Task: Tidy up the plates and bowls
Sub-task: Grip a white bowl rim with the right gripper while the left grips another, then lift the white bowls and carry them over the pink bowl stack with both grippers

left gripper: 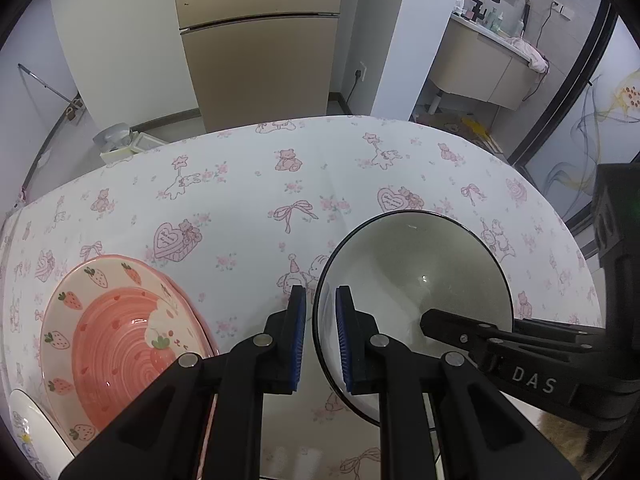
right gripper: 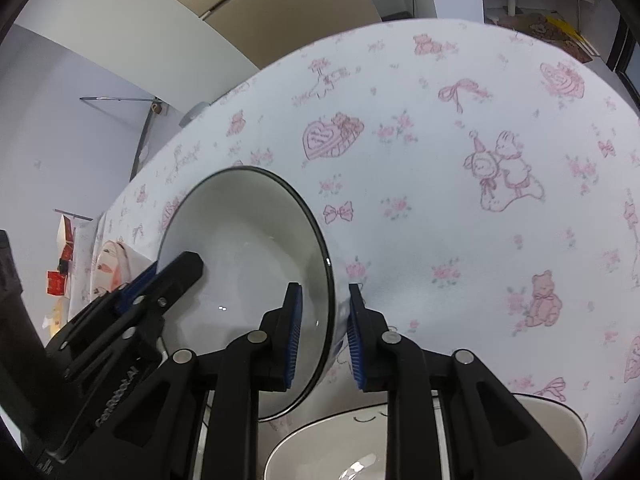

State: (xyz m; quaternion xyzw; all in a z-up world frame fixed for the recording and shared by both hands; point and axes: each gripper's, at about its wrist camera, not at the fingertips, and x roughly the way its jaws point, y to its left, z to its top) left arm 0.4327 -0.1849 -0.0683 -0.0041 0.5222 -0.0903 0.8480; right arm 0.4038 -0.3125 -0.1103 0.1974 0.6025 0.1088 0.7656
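A pale bowl (left gripper: 412, 276) with a thin black rim sits between both grippers above the printed tablecloth (left gripper: 248, 200). My left gripper (left gripper: 321, 292) straddles the bowl's left rim, one blue pad inside and one outside, shut on it. My right gripper (left gripper: 430, 320) reaches in from the right and clamps the opposite rim. In the right wrist view the bowl (right gripper: 248, 236) looks tilted, with my right gripper (right gripper: 324, 292) shut on its near edge and my left gripper (right gripper: 188, 264) on the far one. A pink strawberry plate (left gripper: 120, 340) lies to the left.
A white dish (left gripper: 24, 420) peeks out below the strawberry plate. Just under my right gripper stands a second white bowl (right gripper: 360, 436) with a black rim and a drawn face. A beige fridge (left gripper: 260, 60) stands beyond the table's far edge.
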